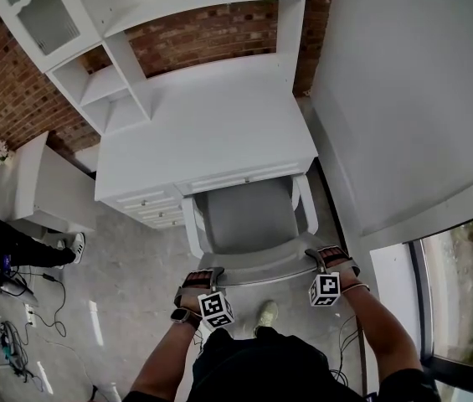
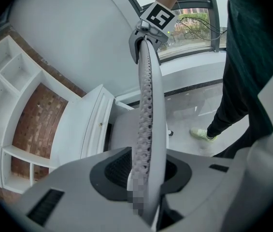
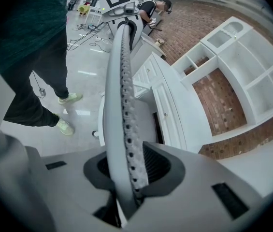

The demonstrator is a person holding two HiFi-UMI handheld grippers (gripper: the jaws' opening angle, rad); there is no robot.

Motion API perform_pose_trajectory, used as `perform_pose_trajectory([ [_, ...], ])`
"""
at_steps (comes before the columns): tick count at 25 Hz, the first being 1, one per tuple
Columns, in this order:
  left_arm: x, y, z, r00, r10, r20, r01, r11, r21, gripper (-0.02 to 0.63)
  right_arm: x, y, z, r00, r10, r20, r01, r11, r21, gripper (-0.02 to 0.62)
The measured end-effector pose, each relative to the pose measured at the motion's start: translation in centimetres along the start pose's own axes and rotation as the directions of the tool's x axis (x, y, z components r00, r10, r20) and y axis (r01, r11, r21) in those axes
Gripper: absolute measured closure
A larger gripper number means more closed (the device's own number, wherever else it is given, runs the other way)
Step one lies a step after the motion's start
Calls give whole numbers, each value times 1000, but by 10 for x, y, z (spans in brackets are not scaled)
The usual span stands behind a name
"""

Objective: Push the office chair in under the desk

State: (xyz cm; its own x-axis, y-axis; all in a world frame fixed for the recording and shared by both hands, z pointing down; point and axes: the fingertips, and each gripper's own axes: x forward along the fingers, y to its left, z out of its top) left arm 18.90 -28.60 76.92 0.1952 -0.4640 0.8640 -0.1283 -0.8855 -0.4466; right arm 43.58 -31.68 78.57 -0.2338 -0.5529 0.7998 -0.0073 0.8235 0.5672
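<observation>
Though probably light to roll, calls for a firm hold high on the stiff backrest rim (image 1: 257, 268) of the office chair (image 1: 244, 220). Stands facing the desk (image 1: 211, 132), seat front at its edge, long axis running straight toward it. Pinched at both rim corners, farthest from the desk, by left gripper (image 1: 211, 275) and right gripper (image 1: 316, 256).

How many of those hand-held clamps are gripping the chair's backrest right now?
2. The left gripper clamps the top edge of the backrest near its left end; the right gripper clamps it near its right end. No other clamps are in view.
</observation>
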Motion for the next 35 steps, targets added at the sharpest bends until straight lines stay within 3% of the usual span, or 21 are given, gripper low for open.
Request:
perform_pose_trajectory([
  [19, 3, 0, 5, 1000, -15, -12, 15, 1000, -7, 512, 2, -6, -6, 1000, -8, 10, 8, 1000, -5, 509],
  [25, 1, 3, 8, 998, -54, 24, 57, 991, -117, 442, 3, -6, -9, 1000, 18, 24, -19, 999, 36, 486],
  [30, -17, 4, 5, 996, -67, 57, 76, 982, -172, 420, -1, -7, -5, 999, 43, 24, -45, 995, 85, 447],
  [35, -50, -2, 8, 986, -121, 111, 146, 952, -267, 411, -25, 2, -4, 997, 66, 27, -69, 989, 132, 414],
])
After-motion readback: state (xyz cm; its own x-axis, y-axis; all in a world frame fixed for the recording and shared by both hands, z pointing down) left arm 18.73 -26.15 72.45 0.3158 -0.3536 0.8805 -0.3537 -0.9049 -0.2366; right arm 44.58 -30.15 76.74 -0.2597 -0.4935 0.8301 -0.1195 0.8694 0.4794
